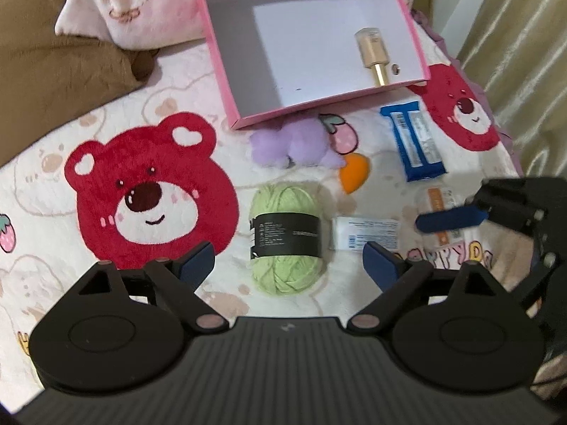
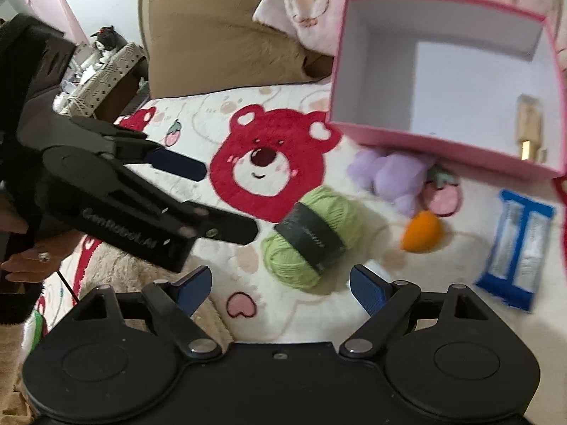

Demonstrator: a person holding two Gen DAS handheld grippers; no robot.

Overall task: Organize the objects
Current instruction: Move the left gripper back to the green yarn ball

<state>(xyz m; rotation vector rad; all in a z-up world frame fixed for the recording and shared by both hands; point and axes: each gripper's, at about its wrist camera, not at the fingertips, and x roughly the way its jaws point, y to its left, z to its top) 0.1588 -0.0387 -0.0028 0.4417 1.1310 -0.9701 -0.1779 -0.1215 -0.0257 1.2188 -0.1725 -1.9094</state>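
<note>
The left gripper (image 1: 288, 265) hangs over a bear-print blanket (image 1: 106, 106) with its blue-padded fingers (image 1: 198, 262) spread wide and nothing between the pads; a green yarn ball (image 1: 286, 237) with a black paper band lies on the blanket between and just ahead of them, apart from both. Just beside the right-hand finger sits a small white packet (image 1: 366, 232) whose print is too fine to read. Farther ahead of the fingers lie a purple plush toy (image 1: 294, 145), partly tucked under the near wall of the pink box (image 1: 226, 71), an orange sponge (image 1: 354, 171) and a blue snack wrapper (image 1: 414, 141). Inside the box, against its near wall, lies a cream bottle with a gold cap (image 1: 372, 53); the box's far edge is cut off by the frame. The right gripper (image 2: 280, 288) also has its fingers wide apart and holds nothing; the yarn ball lies just ahead of them. In the left wrist view this gripper enters from the right and covers part of an orange-labelled white item (image 1: 437, 205) that is hard to make out. The right wrist view is blurred toward its right side, smearing the wrapper and bottle. A hand (image 2: 24, 251) shows at its left edge, largely hidden.
</note>
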